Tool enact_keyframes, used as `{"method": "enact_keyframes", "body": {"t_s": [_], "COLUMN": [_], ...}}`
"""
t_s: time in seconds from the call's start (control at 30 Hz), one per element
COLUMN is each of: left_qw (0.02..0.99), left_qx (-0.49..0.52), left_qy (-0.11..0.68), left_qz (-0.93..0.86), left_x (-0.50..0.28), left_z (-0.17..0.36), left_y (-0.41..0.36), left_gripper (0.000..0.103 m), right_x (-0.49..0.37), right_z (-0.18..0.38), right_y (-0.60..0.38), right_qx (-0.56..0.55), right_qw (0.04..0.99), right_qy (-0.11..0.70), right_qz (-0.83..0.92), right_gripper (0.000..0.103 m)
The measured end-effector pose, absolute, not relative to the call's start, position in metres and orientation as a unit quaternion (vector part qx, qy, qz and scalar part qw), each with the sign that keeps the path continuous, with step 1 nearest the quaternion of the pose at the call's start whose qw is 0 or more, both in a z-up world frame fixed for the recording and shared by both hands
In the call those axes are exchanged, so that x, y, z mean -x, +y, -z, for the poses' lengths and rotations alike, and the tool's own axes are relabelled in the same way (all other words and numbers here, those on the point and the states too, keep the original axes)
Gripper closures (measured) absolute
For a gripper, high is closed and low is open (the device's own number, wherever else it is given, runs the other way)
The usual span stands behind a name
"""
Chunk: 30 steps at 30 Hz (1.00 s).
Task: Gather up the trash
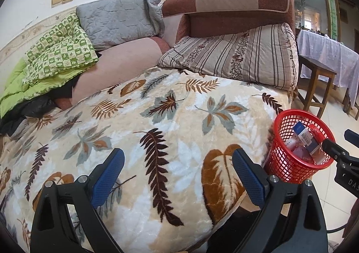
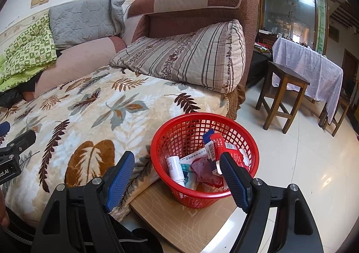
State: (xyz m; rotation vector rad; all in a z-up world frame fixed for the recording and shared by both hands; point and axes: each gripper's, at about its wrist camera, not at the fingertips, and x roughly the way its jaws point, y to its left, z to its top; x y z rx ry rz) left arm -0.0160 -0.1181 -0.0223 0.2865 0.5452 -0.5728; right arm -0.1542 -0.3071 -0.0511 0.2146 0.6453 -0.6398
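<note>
A red mesh basket (image 2: 179, 194) stands on a tan board beside the sofa and holds trash: a red carton (image 2: 226, 148), a white bottle (image 2: 176, 169), a white box and crumpled wrappers. It also shows in the left wrist view (image 1: 282, 163) at the right. My right gripper (image 2: 176, 163) is open and empty just above the basket's near rim. My left gripper (image 1: 178, 164) is open and empty over the leaf-patterned blanket (image 1: 143, 131). The right gripper's tips (image 1: 336, 145) show at the left view's right edge.
A striped pillow (image 2: 190, 55), a grey pillow (image 2: 83, 19) and a green quilt (image 2: 27, 51) lie on the brown sofa. A wooden stool (image 2: 282, 96) and a cloth-covered table (image 2: 314, 66) stand on the tiled floor at the right. The tan board (image 2: 190, 228) lies under the basket.
</note>
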Motion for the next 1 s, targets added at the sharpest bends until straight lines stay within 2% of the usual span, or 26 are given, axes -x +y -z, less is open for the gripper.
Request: {"method": "enact_keyframes", "body": {"t_s": [0.27,1.0], "left_qw": [0.918,0.908], "left_qx": [-0.153,-0.137], "left_qy": [0.249,0.281], "left_qz": [0.269,0.278], "left_x": [0.022,0.010], "left_z": [0.021,0.029], "left_y": [-0.120,-0.117], "left_gripper": [0.007,0.007], "right_x": [0.154,0.151], "right_z": [0.051,0.053], "right_y": [-0.307,-0.306], "right_qx": [-0.103,-0.099], "right_qw": [0.893,0.894], "right_qy": [0.311,0.312], "right_qz": [0.309,0.307], "right_gripper": [0.021,0.021]}}
